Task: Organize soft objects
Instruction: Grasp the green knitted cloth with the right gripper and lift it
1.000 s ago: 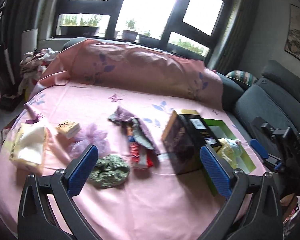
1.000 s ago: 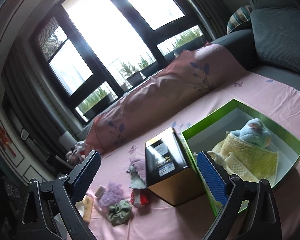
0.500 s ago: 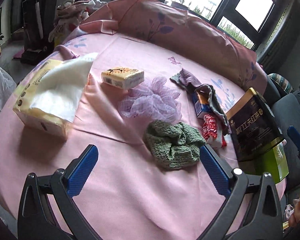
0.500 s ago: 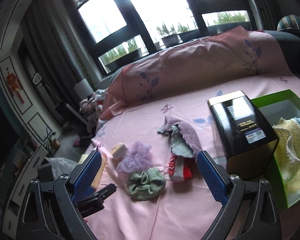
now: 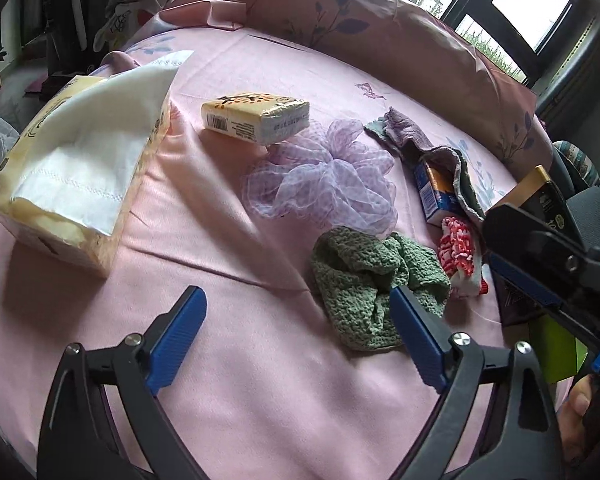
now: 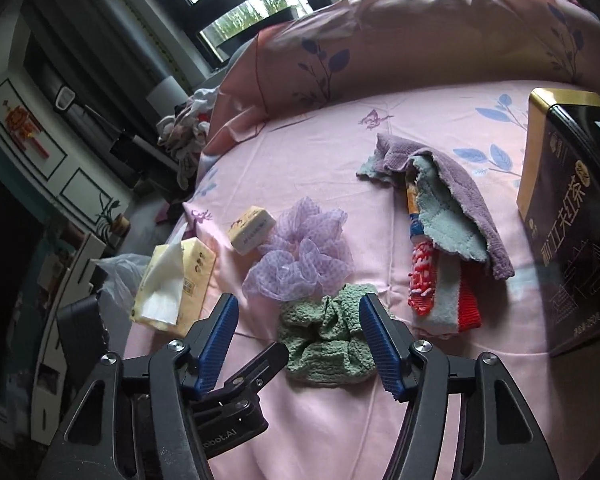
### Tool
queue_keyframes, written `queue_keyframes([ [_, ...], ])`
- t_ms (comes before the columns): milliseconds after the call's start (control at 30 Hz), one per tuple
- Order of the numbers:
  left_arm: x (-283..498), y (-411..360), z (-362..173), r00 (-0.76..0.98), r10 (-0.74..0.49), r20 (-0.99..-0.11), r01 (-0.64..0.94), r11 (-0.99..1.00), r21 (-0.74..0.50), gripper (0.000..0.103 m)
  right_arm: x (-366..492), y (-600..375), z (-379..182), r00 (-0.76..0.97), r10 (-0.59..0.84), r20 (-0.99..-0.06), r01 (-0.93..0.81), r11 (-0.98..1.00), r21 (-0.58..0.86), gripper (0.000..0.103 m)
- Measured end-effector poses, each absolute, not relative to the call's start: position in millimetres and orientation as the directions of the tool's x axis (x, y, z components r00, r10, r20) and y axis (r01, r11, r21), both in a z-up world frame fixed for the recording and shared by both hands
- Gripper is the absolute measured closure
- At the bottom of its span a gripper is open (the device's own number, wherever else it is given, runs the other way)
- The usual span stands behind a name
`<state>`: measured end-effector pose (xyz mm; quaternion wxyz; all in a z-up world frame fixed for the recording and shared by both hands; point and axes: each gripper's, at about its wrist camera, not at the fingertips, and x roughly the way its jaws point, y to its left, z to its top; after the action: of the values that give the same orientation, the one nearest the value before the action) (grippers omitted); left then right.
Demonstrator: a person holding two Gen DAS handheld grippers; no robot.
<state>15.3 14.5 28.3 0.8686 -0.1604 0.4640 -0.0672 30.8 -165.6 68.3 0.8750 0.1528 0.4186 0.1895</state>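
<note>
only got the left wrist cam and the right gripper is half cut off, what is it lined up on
Observer: The right gripper is lined up on the green knitted piece. Its jaws are closing, with the piece showing between them, not yet pinched.
Operator: that tin at my right edge, how does it sit
Observer: The black tea tin stands upright, apart from the knitted piece.
Operator: whats between them
Observer: A red and white sock, its far end tucked under a grey-green cloth.
</note>
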Motion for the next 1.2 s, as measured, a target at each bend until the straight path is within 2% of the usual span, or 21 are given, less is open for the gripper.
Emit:
queue_keyframes([
  [300,23.2,6.2,22.5,0.532,-0.270,-0.803,0.005,0.949,-0.316,0.025,59.8,-165.2,36.3,0.509,0.420,-0.751,-0.124,0.900,0.419,0.038],
  [367,24.0,5.2,21.5,0.530,-0.268,-0.804,0.012,0.951,-0.309,0.031,63.6,-165.6,32.6,0.495,0.410,-0.766,-0.115,0.905,0.410,0.038],
  [633,24.0,-1.0,19.1,0.512,-0.311,-0.800,0.046,0.941,-0.336,0.065,71.2,-159.8,17.6,0.449,0.402,-0.798,-0.105,0.910,0.400,0.038],
  [767,22.5,-8.0,17.8,0.499,-0.330,-0.801,0.074,0.937,-0.341,0.075,72.0,-154.4,10.3,0.438,0.341,-0.832,-0.093,0.938,0.335,0.038],
  [900,22.3,-13.1,16.8,0.482,-0.372,-0.794,0.098,0.923,-0.373,0.076,70.8,-154.9,7.8,0.431,0.375,-0.821,-0.106,0.924,0.366,0.038],
  [967,23.8,-16.5,16.7,0.471,-0.403,-0.784,0.130,0.911,-0.390,0.077,69.9,-156.7,7.2,0.418,0.402,-0.815,-0.112,0.913,0.393,0.048],
  [1000,24.2,-18.0,15.8,0.463,-0.422,-0.779,0.138,0.903,-0.407,0.077,69.7,-158.1,5.2,0.397,0.446,-0.802,-0.118,0.892,0.437,0.059],
  [1033,24.4,-19.4,14.6,0.455,-0.434,-0.778,0.139,0.897,-0.419,0.077,68.9,-158.7,0.5,0.367,0.495,-0.788,-0.122,0.865,0.487,0.065],
  [1200,20.3,-26.3,17.1,0.463,-0.421,-0.780,0.156,0.905,-0.396,0.081,63.0,-154.6,-1.1,0.363,0.515,-0.776,-0.137,0.854,0.503,0.072],
])
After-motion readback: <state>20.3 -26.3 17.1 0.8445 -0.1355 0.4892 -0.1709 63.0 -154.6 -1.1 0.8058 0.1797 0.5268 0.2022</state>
